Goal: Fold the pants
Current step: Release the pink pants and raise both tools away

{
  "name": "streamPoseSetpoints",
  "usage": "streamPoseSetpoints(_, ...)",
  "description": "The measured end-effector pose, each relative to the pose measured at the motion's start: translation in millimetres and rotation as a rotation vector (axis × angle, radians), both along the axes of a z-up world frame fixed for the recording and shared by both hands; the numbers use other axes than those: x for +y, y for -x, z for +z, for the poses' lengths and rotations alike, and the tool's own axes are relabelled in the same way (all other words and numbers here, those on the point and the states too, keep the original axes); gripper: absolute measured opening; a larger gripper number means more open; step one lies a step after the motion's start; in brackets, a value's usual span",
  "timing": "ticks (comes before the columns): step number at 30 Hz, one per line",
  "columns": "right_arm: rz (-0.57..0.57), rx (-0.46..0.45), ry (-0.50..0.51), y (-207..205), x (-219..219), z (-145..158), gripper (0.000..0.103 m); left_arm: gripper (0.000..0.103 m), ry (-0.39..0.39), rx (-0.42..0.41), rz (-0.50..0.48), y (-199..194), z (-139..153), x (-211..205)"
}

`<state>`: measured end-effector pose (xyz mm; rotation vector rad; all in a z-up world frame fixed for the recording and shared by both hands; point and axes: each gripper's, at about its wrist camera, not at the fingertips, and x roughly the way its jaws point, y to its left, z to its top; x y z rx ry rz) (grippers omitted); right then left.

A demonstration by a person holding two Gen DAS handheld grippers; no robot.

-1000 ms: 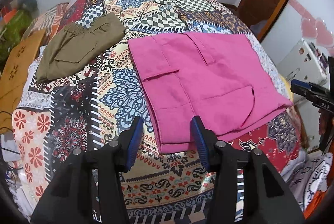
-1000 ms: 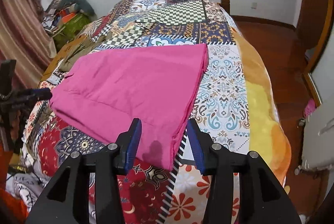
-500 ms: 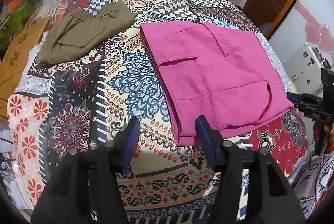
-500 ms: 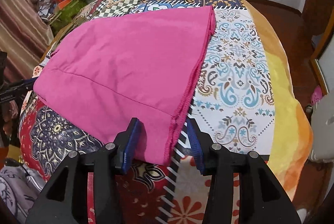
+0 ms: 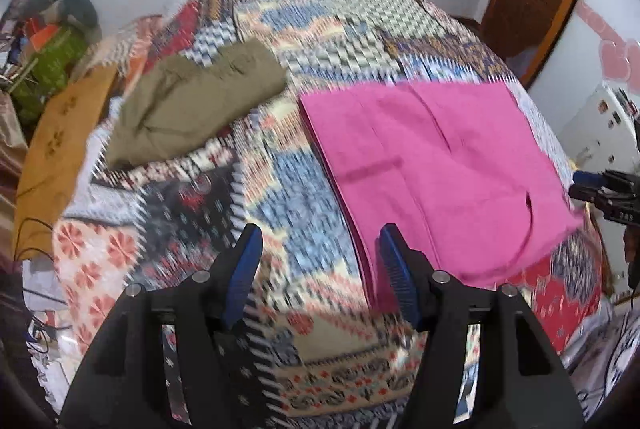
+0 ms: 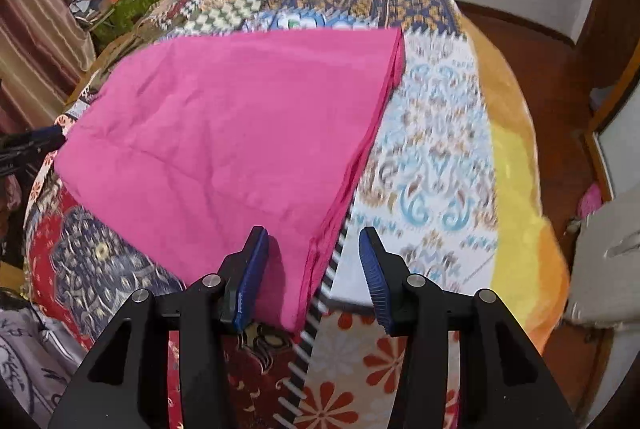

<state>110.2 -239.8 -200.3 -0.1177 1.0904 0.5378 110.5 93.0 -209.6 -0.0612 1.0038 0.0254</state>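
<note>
The pink pants, already folded into a flat stack, lie on the patterned bedspread at its near edge. The right gripper straddles the near right corner of the stack; its jaws are opening, the corner lies between them, and the pads do not press on it. The left gripper stands open and holds nothing: its right finger sits just beside the near left corner of the pink pants, with only bedspread between the jaws. Olive pants lie folded, well apart, at the far left.

Risks:
- The left gripper is offset to the left of its corner. Closing here would likely catch bedspread or only the top layer, and the fold would skew.
- The stack has several layers. A shallow grip on the right corner could let lower layers slip out when lifted.
- The near edge overhangs the bed. An uneven pull may drag the stack off.

Change from one second ago: the left jaws have widened and now sit left of the corner, which then lay between them. The right jaws have widened slightly.
</note>
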Motion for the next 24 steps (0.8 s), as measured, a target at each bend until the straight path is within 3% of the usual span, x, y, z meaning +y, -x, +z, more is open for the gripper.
streamPoseSetpoints(10,-0.039,-0.103,-0.05,-46.7,8.5,26.5,0.044,0.061,0.01,-0.067,0.034,-62.1,22.0,13.8)
streamPoseSetpoints(24,-0.114,-0.119,-0.054,-119.8,7.3,10.0,0.044,0.056,0.072,-0.002,0.03,-120.2,-11.8,27.3)
